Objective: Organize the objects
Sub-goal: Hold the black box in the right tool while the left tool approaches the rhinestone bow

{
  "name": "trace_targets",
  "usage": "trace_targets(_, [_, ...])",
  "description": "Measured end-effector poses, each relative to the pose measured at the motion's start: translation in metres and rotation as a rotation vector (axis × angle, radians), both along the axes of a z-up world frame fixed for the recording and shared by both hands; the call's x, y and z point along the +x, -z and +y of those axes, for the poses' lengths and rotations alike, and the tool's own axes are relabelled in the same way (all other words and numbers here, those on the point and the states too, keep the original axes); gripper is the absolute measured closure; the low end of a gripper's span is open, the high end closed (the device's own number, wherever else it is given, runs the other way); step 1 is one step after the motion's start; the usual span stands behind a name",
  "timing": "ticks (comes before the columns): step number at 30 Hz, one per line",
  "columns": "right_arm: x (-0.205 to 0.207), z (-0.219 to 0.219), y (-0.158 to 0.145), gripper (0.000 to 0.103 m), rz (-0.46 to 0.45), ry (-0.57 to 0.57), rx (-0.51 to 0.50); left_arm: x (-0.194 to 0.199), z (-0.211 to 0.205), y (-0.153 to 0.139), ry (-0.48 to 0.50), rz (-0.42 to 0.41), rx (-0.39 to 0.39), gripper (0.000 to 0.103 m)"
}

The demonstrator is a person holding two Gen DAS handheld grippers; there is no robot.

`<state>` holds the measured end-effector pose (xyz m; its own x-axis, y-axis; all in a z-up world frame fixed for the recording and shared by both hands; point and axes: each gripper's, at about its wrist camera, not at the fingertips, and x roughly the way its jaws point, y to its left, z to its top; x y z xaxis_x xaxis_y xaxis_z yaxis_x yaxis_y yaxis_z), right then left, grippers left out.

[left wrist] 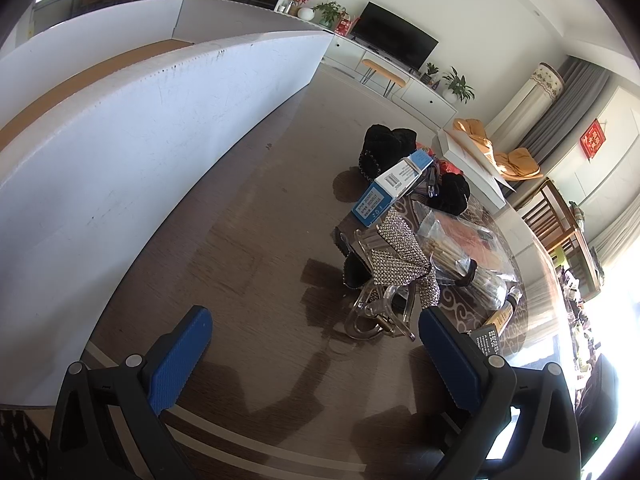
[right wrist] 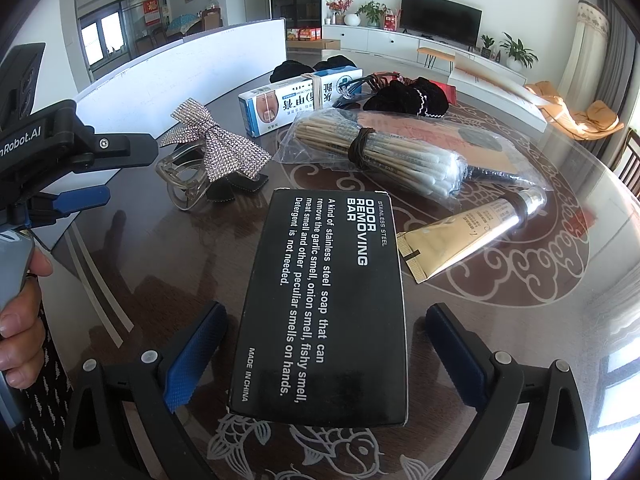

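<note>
Both my claws gape wide with nothing in them. My left gripper (left wrist: 316, 356) hovers over bare dark tabletop, a tall white storage box (left wrist: 132, 120) to its left and the clutter ahead to its right. My right gripper (right wrist: 326, 354) straddles the black odor-removing bar box (right wrist: 324, 300), one blue pad on each long side, neither touching it yet.

Going left to right across the glass-topped table (right wrist: 520, 292) in the right view: a clear hair claw with a rhinestone bow (right wrist: 218, 148), a blue-and-white nail ointment carton (right wrist: 296, 100) further back, a bagged bundle of cotton swabs (right wrist: 380, 152), black scrunchies (right wrist: 404, 96) behind it, and a gold tube (right wrist: 460, 236) just beside the black box.

I judge the black box stiff cardboard, probably weighty if steel soap is inside, and slick on glass. Squeezing its long sides near the middle should hold it squarely; too hard a pinch could dent the walls.
</note>
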<state>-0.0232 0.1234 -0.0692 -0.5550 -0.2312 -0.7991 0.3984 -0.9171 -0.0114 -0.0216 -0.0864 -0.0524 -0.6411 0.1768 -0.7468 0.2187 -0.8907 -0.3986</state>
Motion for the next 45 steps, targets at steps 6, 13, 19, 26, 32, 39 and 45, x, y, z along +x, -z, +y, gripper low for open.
trace_targets(6, [-0.0002, -0.0002, 0.0001, 0.003, 0.000, 0.000, 0.000, -0.0002, -0.0006, -0.0001, 0.000, 0.000, 0.001, 0.000])
trace_targets(13, [0.0003, 0.0000, -0.0001, 0.003, 0.000, 0.000, 0.000, 0.0006, 0.0031, 0.0010, 0.010, 0.000, -0.002, 0.000])
trace_targets(19, [0.0003, -0.0001, -0.0001, 0.003, 0.000, 0.000, 0.000, 0.0013, 0.0048, 0.0008, 0.018, -0.003, -0.004, 0.000])
trace_targets(26, [0.0000, -0.0005, 0.0001, 0.003, 0.000, 0.001, 0.000, -0.0002, 0.0047, 0.0018, 0.023, -0.006, 0.003, 0.000])
trace_targets(32, [-0.0001, -0.0003, 0.0001, 0.003, 0.000, 0.001, 0.000, -0.0005, 0.0044, 0.0020, 0.025, -0.007, 0.005, 0.000])
trace_targets(39, [-0.0002, -0.0002, 0.0001, 0.003, 0.000, 0.001, 0.000, -0.0006, 0.0044, 0.0020, 0.024, -0.007, 0.005, 0.000])
trace_targets(45, [-0.0003, -0.0003, 0.0001, 0.003, 0.000, 0.001, 0.000, -0.0007, 0.0044, 0.0020, 0.024, -0.007, 0.005, 0.000])
